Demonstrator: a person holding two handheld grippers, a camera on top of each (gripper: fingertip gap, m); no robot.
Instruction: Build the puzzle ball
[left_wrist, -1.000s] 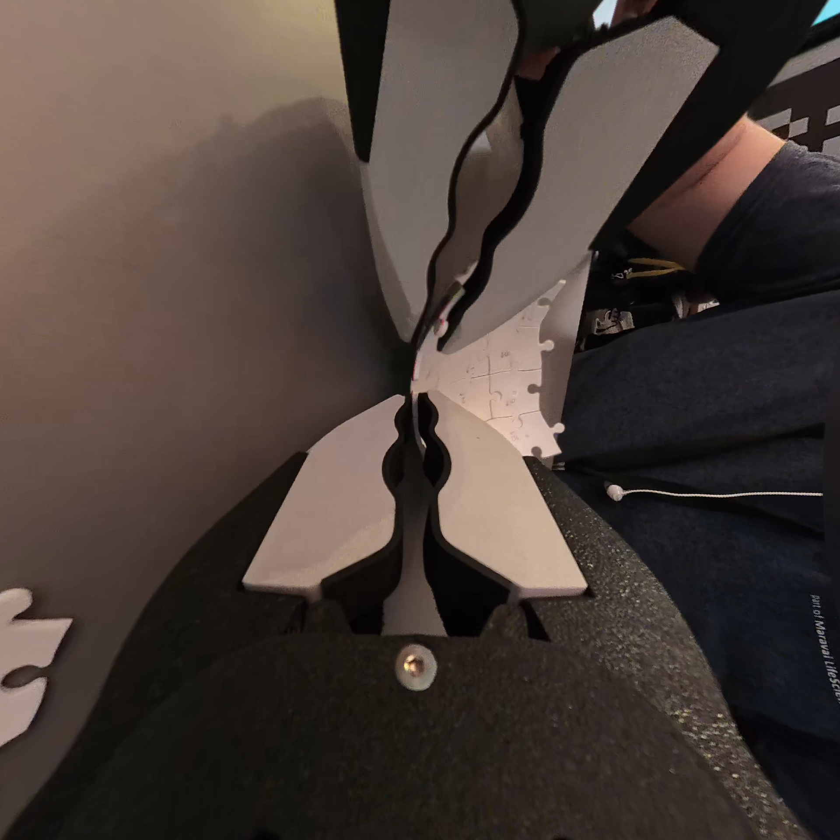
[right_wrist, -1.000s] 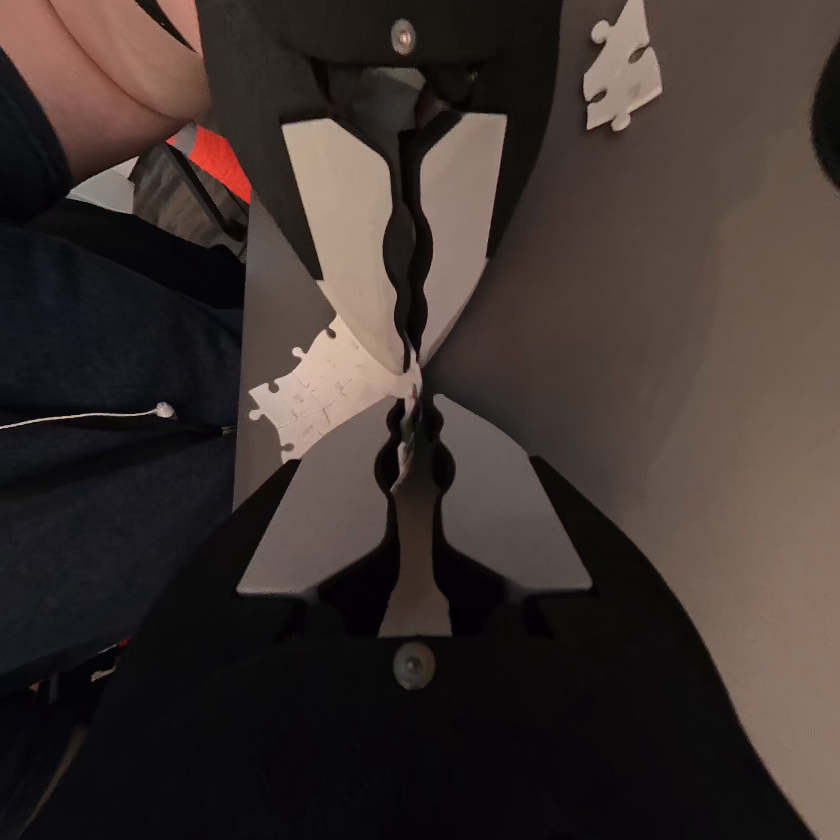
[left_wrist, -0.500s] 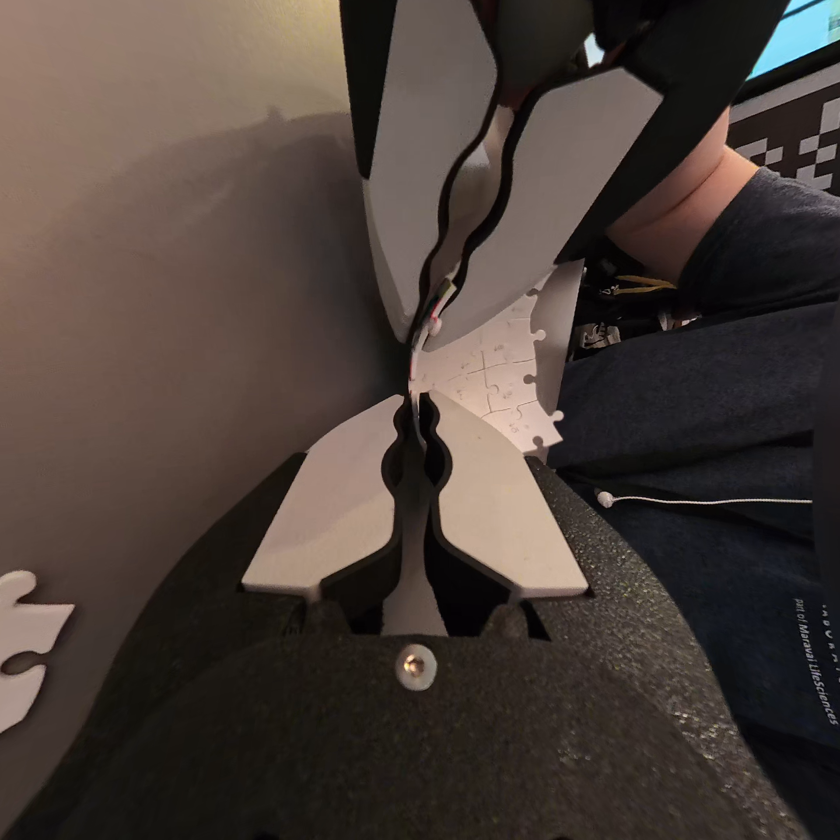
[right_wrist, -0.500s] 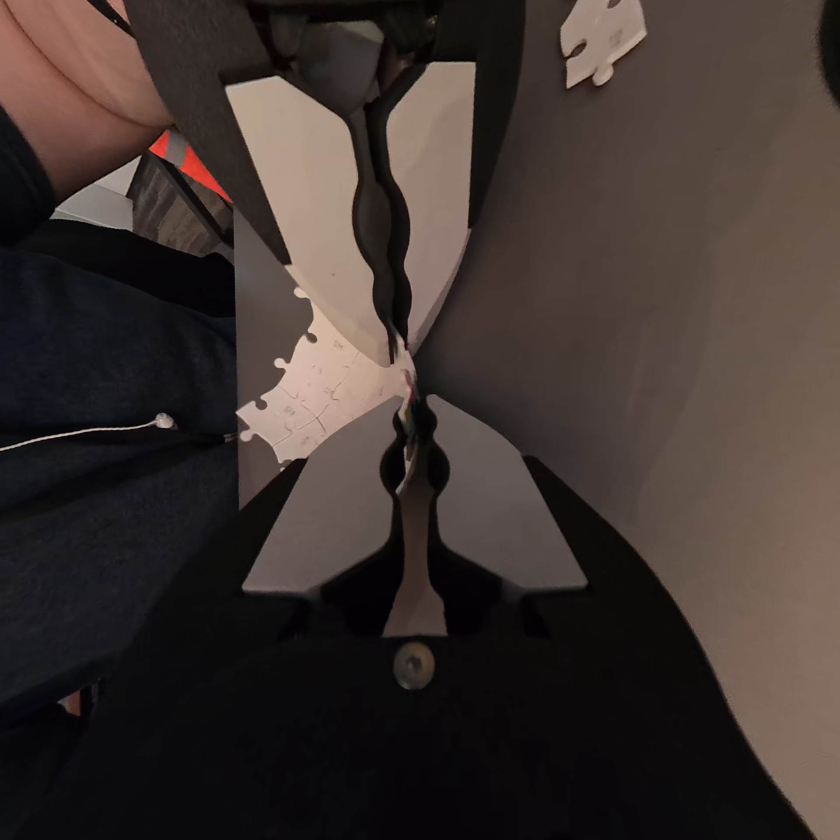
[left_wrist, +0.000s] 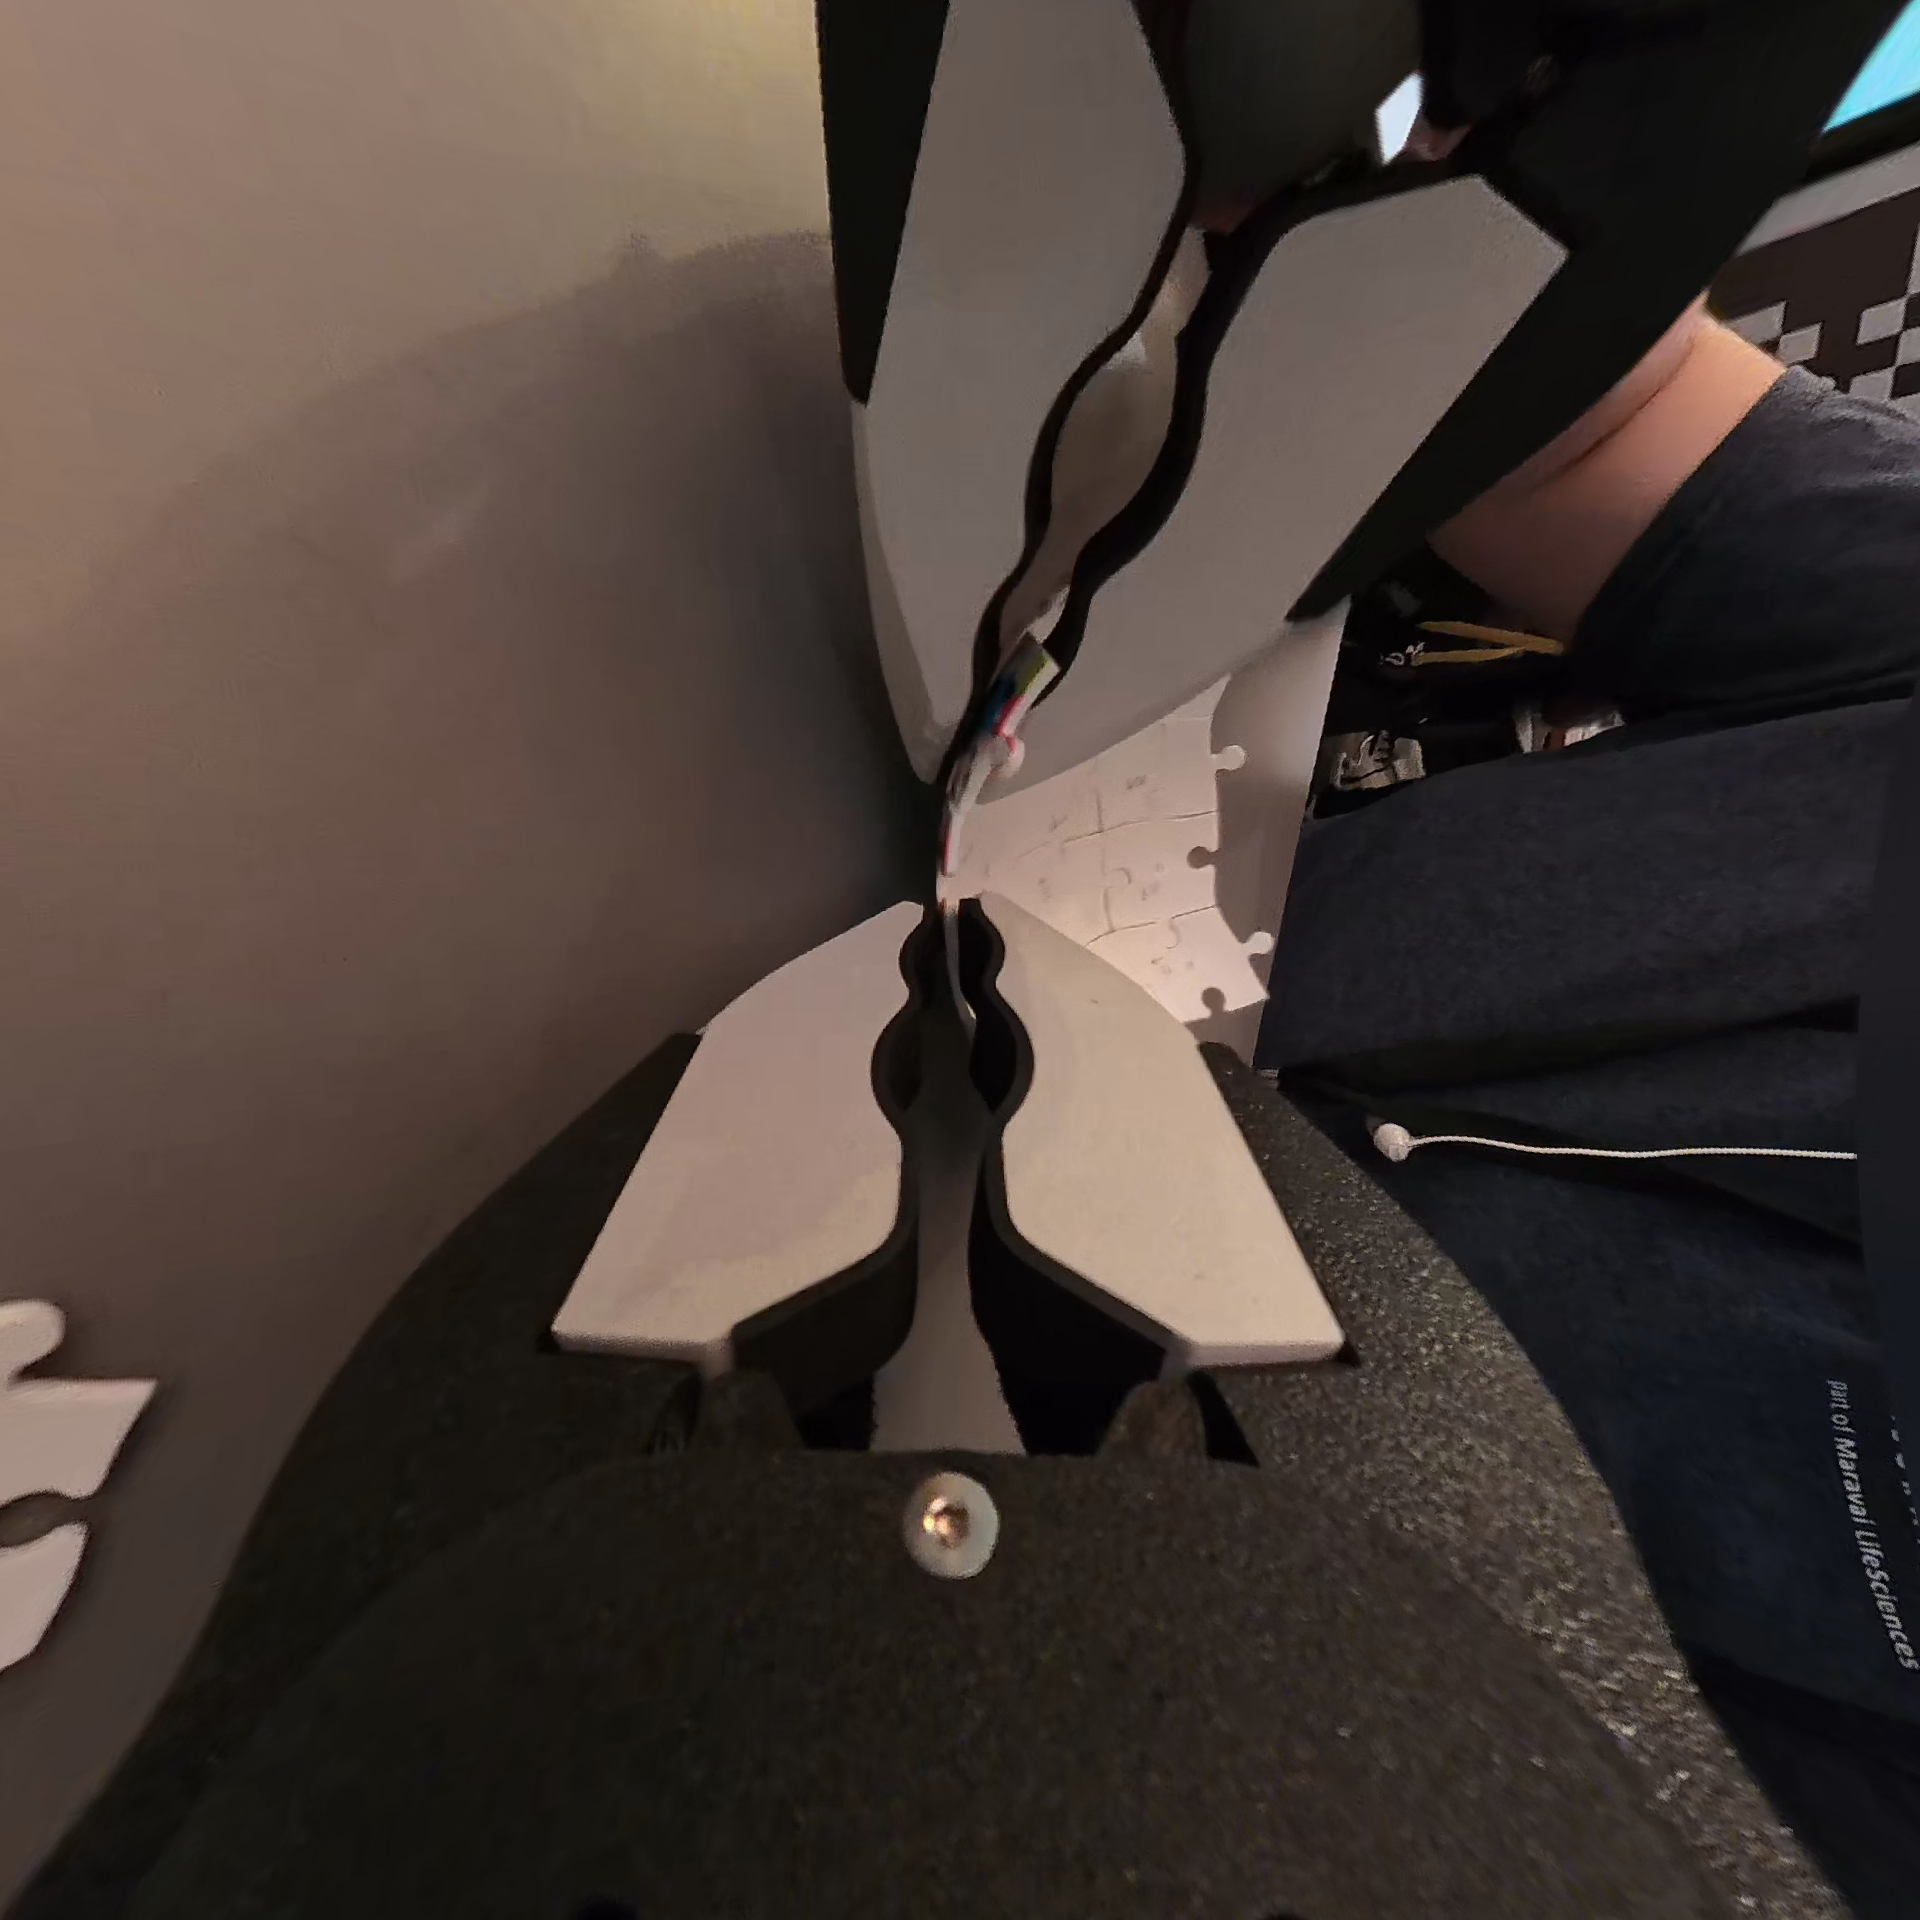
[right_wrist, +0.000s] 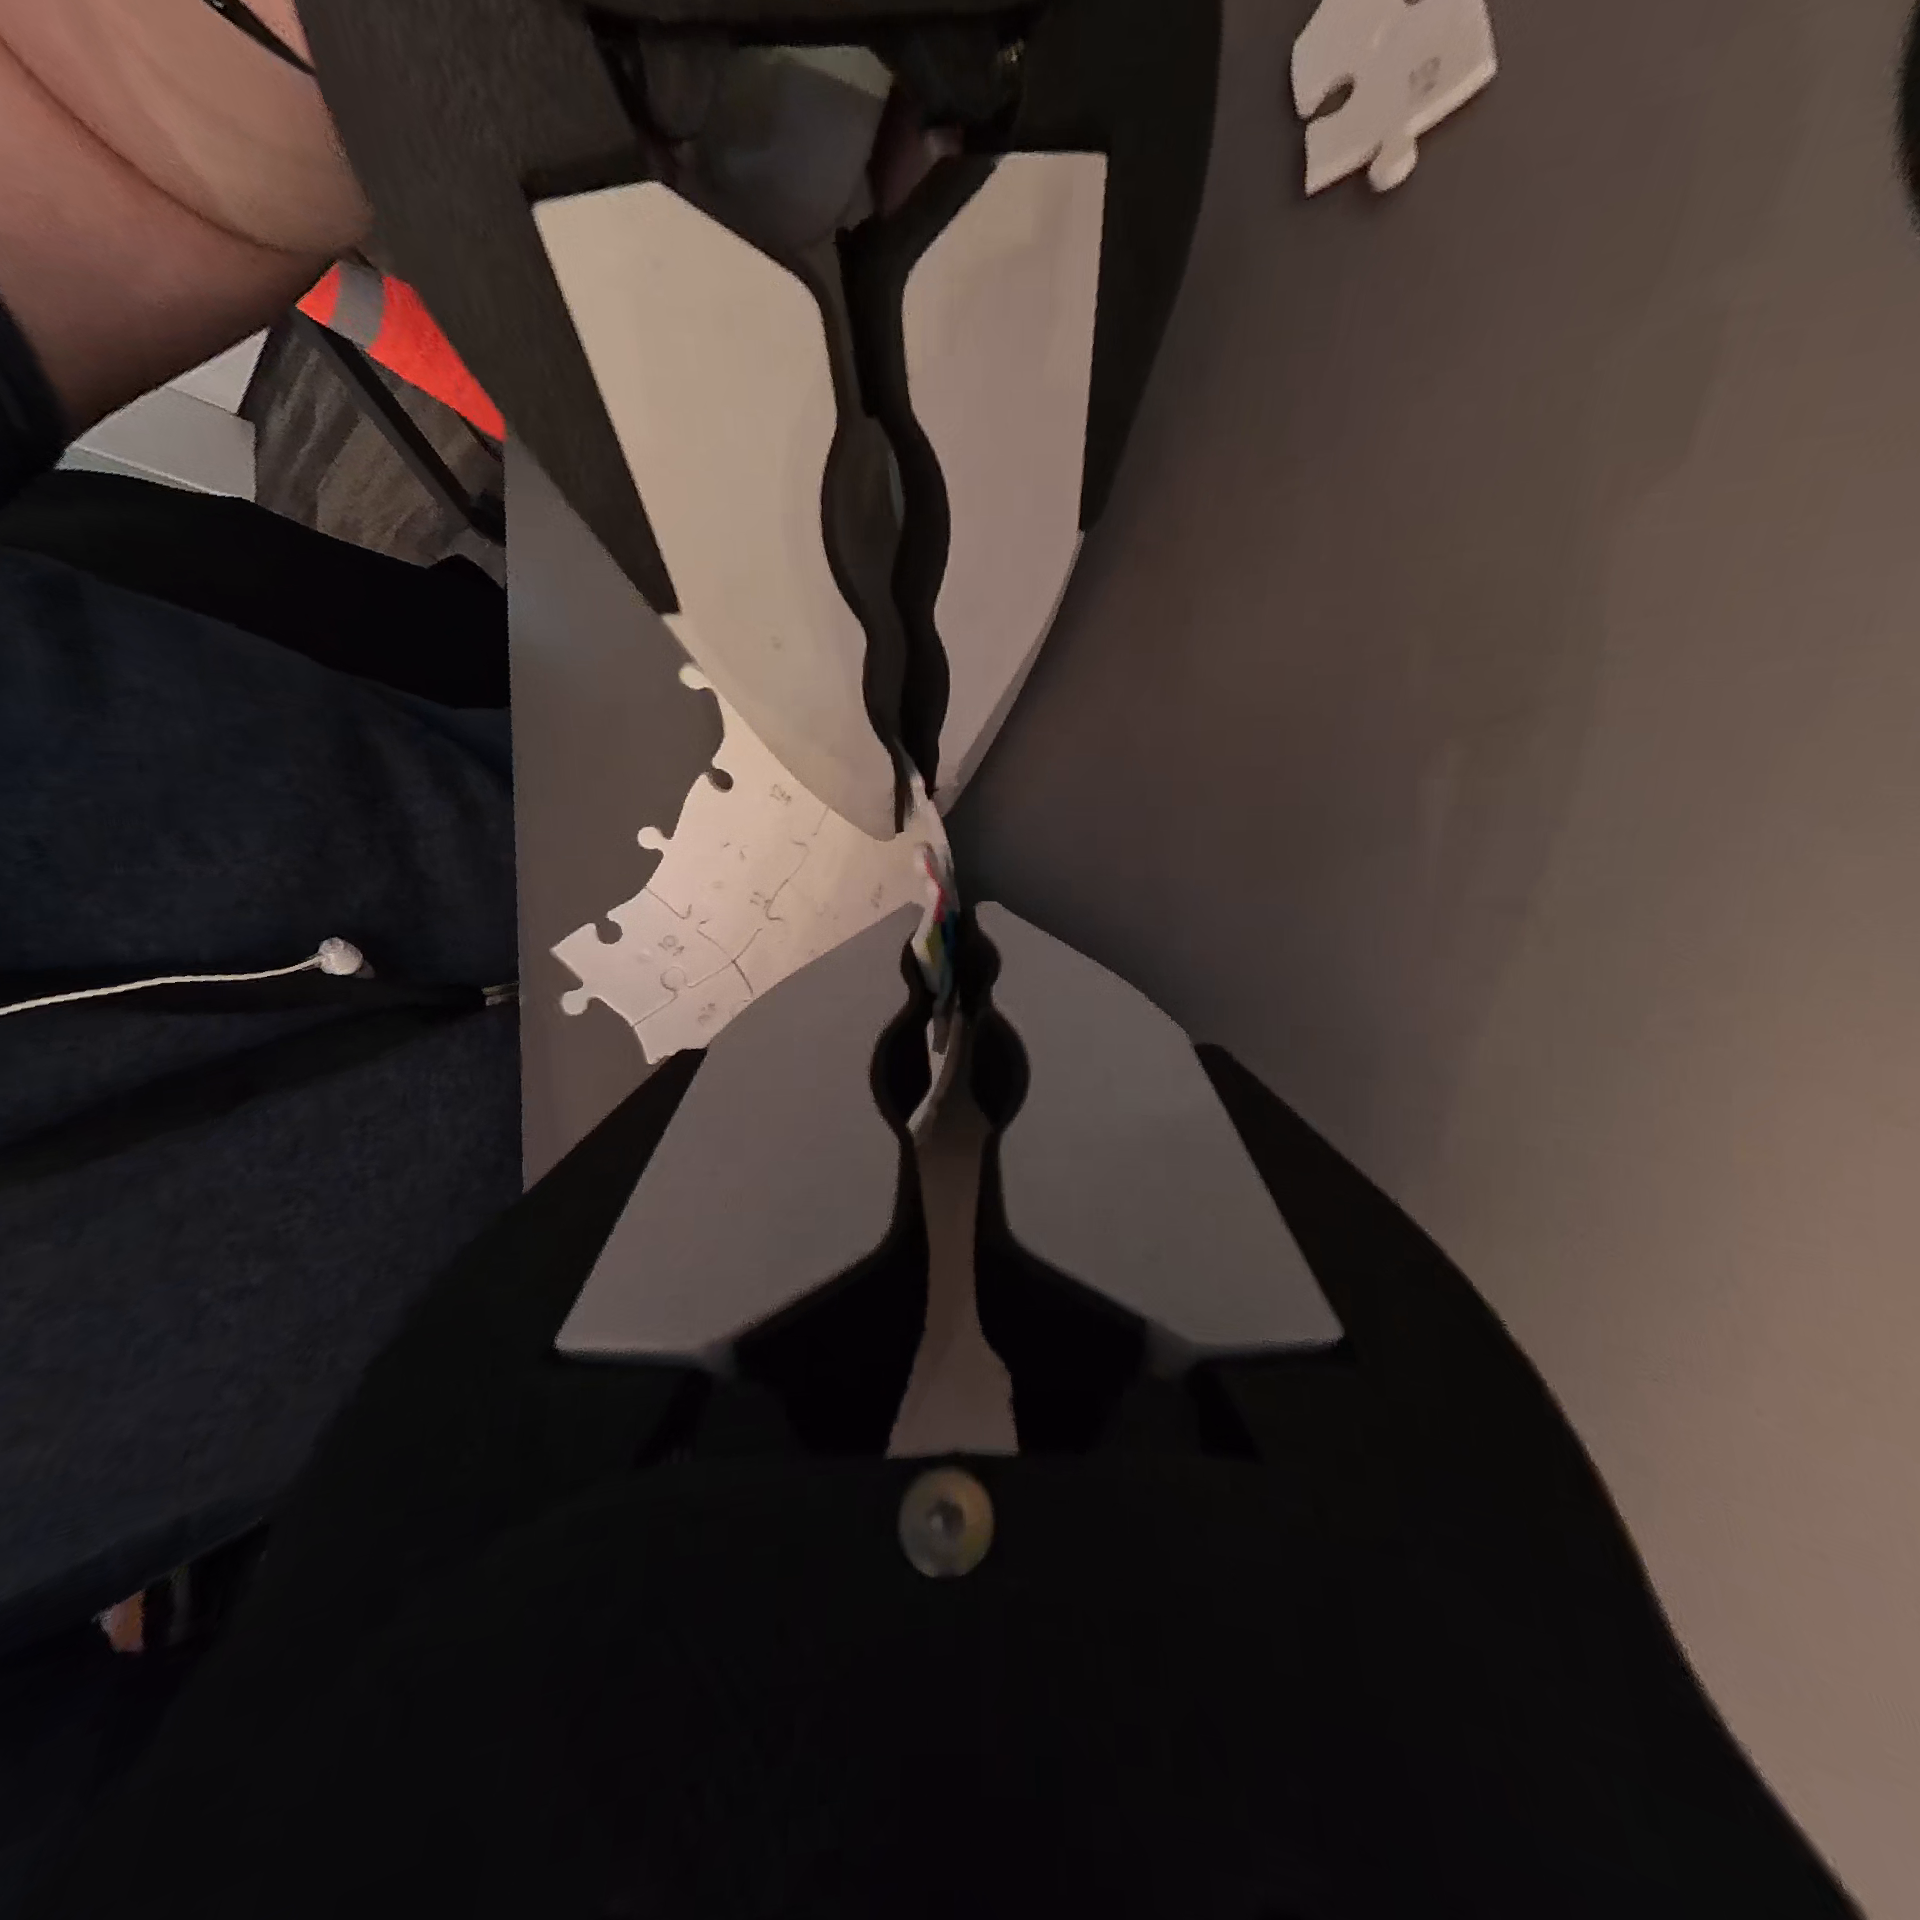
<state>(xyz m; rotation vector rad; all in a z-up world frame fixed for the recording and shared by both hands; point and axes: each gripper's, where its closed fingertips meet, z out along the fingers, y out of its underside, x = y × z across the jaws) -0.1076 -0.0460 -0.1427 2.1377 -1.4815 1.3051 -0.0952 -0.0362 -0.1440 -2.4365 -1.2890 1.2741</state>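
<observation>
My left gripper (left_wrist: 948, 914) is shut on the edge of a curved white section of joined puzzle pieces (left_wrist: 1127, 868), which fans out to the right behind its fingers. My right gripper (left_wrist: 977, 774) comes in from above, tip to tip with the left one, shut on a single puzzle piece (left_wrist: 1006, 707) with a coloured printed face. In the right wrist view, my right gripper (right_wrist: 951, 925) holds that piece (right_wrist: 938, 951) edge-on against the joined section (right_wrist: 748, 894). The left gripper (right_wrist: 914, 800) faces it from above. The joint itself is hidden between the fingertips.
Both grippers are held above a grey table (left_wrist: 416, 727). A loose white puzzle piece (left_wrist: 42, 1475) lies at the left, and it shows at the top right in the right wrist view (right_wrist: 1392, 94). A person's dark-clothed torso (left_wrist: 1610, 987) and forearm (right_wrist: 156, 177) are close beside the grippers. The grippers are tip to tip, or close to it.
The two grippers have tilted against each other while staying tip to tip. More of the coloured piece shows between the right gripper's fingers. Both stay shut.
</observation>
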